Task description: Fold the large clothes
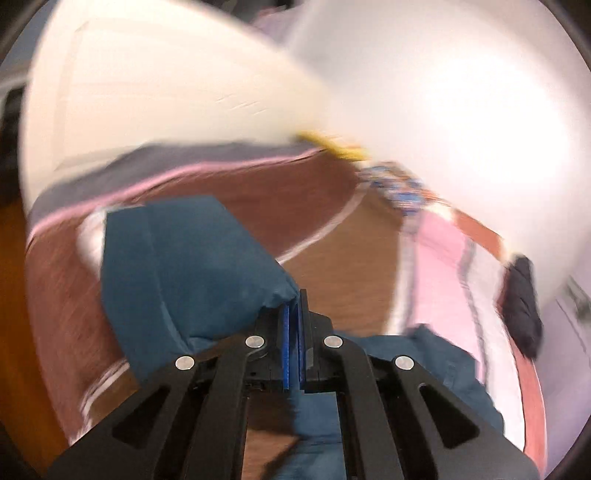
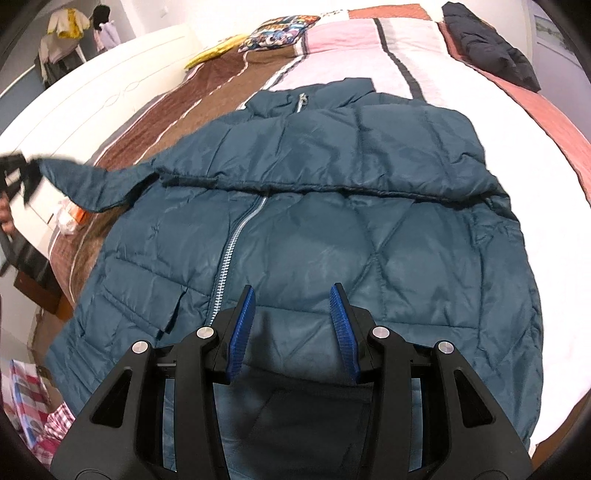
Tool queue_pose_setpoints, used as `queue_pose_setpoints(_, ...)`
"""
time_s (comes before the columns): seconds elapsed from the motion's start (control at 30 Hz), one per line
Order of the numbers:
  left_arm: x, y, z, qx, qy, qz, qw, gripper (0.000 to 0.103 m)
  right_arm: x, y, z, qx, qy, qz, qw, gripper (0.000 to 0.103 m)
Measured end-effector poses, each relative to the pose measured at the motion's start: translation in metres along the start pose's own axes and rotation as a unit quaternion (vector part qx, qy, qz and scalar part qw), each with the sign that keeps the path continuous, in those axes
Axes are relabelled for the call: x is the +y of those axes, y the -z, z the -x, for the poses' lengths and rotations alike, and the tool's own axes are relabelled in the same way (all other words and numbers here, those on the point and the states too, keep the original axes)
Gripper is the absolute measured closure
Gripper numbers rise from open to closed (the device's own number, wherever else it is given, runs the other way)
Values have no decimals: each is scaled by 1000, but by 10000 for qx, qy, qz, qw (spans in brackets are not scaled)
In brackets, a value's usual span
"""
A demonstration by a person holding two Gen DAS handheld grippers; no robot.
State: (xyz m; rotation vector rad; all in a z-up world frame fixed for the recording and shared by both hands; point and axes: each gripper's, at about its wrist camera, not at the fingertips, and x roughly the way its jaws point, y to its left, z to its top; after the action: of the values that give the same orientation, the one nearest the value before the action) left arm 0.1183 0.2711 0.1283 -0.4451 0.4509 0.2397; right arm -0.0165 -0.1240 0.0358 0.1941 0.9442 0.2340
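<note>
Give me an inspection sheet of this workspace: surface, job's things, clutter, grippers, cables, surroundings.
Surface: bed with a striped brown, pink and white cover.
Job's things: teal padded jacket lies front up, zip closed, right sleeve folded across the chest; left sleeve lifted off to the side.
Clutter: black garment at the far corner, patterned pillow, yellow cloth.
Grippers: left gripper shut on the sleeve's end; right gripper open above the jacket's hem, holding nothing.
Cables: nothing seen.
Surroundings: white headboard, clothes hanging in the far corner.
</note>
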Motion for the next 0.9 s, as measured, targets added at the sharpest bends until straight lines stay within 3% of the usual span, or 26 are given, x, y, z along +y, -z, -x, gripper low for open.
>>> queue_pose_setpoints(0.1,-62,-7,14,-87,699,-542,9960,101,-13,-3,9,-139,59,-129,9998,61)
queue_pose_setpoints(0.2,-120,3,21,39,1390,-959,9856,101,-33,-7,19,-269,77,-389,9989,61)
queue_pose_setpoints(0.3,-176,32,16,437,2050,-1273,9695,101,-56,-11,32,-461,206,-594,9970,61)
queue_pose_setpoints(0.43,-231,96,-7,1171,2538,-1697,9450,101,-86,-15,46,-647,477,-798,9936,61)
queue_pose_setpoints(0.57,-262,163,-42,1909,2554,-2048,9254,101,-112,-13,54,-736,597,-1064,9898,61)
queue_pose_setpoints(0.67,-267,210,-72,2412,2327,-2143,9175,101,-124,-12,54,-719,618,-1169,9886,61)
queue_pose_setpoints(0.77,-264,237,-89,2714,2150,-2305,9094,98,-128,-11,49,-660,610,-1203,9887,61)
queue_pose_setpoints(0.8,-264,244,-92,2787,2072,-2397,9066,94,-130,-10,47,-639,592,-1215,9888,61)
queue_pose_setpoints(0.9,-266,253,-92,2983,2082,-2509,8971,54,-129,-9,43,-586,541,-1235,9891,61)
